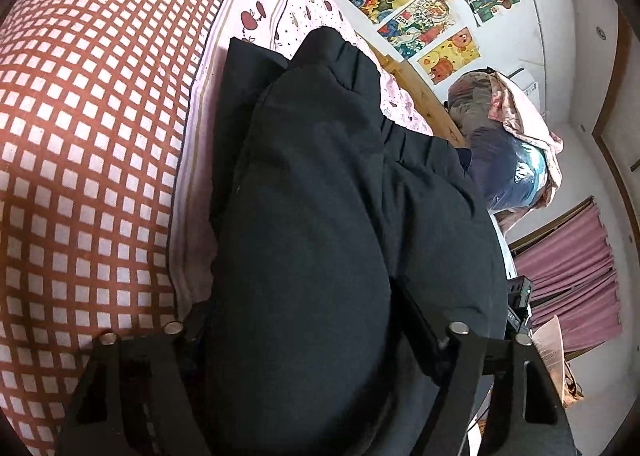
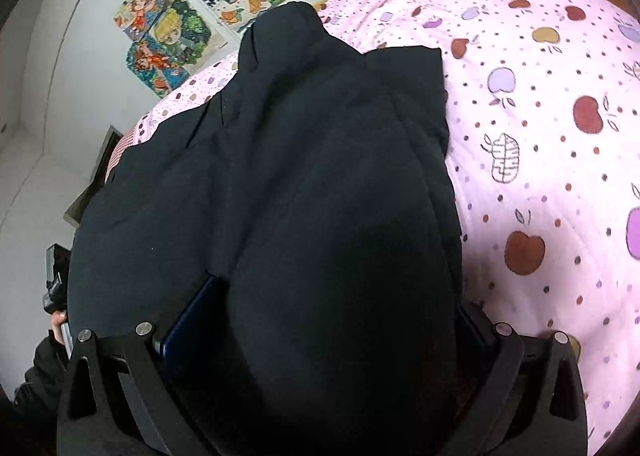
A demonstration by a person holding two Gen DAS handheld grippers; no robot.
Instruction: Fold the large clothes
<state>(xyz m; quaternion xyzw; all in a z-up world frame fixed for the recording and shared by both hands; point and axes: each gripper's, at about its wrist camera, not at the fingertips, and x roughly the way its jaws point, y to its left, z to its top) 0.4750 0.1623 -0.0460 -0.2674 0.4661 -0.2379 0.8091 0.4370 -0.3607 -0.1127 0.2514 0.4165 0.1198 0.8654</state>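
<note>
With the black padded jacket (image 1: 320, 215) bunched on the pink apple-print quilt (image 2: 540, 135), both the left gripper (image 1: 304, 336) and right gripper (image 2: 320, 328) straddle thick folds, jaws part-open, grip unclear, so close firmly before lifting evenly.

Bulky dark garment (image 2: 320, 215) filling both grippers' fronts

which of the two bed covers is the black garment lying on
The pink apple-print sheet: the black garment lies on it, while the red-and-white checked cover sits beside it.

Black garment (image 2: 328, 183) on pink apple-print bed sheet (image 2: 540, 143), beside checked quilt (image 1: 88, 127).
</note>
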